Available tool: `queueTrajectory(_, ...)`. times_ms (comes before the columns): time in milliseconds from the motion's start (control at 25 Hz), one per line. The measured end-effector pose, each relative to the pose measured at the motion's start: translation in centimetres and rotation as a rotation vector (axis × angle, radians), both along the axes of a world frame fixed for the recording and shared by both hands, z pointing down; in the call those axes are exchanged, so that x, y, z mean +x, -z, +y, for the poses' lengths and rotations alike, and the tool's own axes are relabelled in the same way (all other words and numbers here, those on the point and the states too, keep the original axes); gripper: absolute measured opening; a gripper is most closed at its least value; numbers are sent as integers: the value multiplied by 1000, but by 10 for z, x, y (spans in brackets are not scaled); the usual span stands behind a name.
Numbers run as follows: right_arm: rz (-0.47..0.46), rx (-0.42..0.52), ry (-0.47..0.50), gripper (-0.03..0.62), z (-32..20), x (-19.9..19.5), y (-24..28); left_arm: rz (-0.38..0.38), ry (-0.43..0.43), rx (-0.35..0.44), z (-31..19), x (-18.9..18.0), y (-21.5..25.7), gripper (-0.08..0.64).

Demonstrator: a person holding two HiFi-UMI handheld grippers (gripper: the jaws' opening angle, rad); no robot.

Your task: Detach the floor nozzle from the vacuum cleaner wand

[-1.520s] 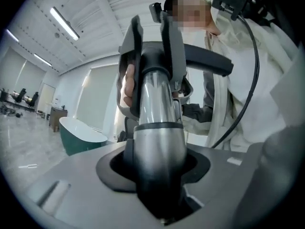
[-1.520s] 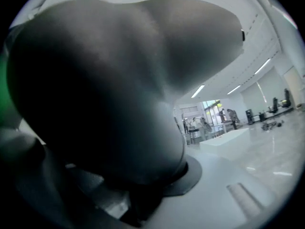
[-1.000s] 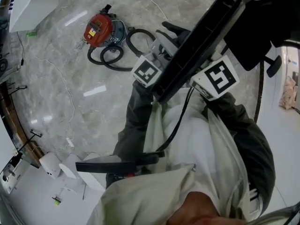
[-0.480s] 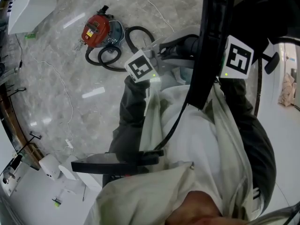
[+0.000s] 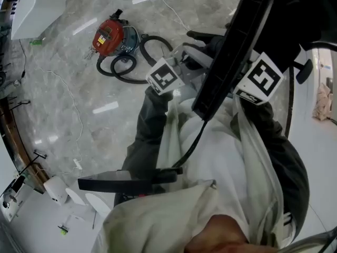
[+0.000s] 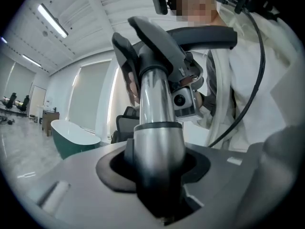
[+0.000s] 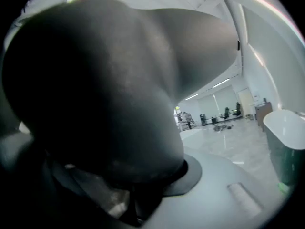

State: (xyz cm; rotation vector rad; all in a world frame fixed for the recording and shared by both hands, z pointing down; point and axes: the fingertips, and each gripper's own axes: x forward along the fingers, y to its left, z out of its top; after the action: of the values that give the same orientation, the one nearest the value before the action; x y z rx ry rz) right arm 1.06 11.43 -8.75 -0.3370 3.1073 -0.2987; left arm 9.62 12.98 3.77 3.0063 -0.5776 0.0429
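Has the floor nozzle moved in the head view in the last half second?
Yes. The long black floor nozzle has tilted, its lower end swinging left toward the red vacuum cleaner canister.

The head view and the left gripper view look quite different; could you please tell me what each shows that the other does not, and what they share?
Only the head view shows the red vacuum cleaner with its black hose on the marble floor, and the two marker cubes.

Only the left gripper view shows the shiny wand entering the floor nozzle at its socket, a green bathtub and a ceiling light.

Both show the floor nozzle, the person's white coat and a black cable.
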Motion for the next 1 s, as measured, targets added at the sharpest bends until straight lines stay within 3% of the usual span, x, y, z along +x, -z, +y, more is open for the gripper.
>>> queueTrajectory(160,-23,48,79,98,10,2,8,-3,-18,2,3,4,4,202)
queueTrajectory(400,-72,47,297,98,41,11,17,-1,-163,-14,25,10,11,203)
queueTrajectory(480,-38,46,224,98,35,7,15,-20,-124,-7,22,7,8,202)
queueTrajectory(600,44,43,34,98,18,-1,7,-40,-10,4,10,3,0,201)
queueTrajectory(720,48,41,-16,98,9,-2,3,-26,17,-15,7,2,-3,201)
queueTrajectory(920,-102,-4,271,98,39,10,21,1,-89,-12,22,-3,0,202)
queueTrajectory(1000,-114,4,281,97,37,14,24,-12,-51,-10,17,-10,-1,201)
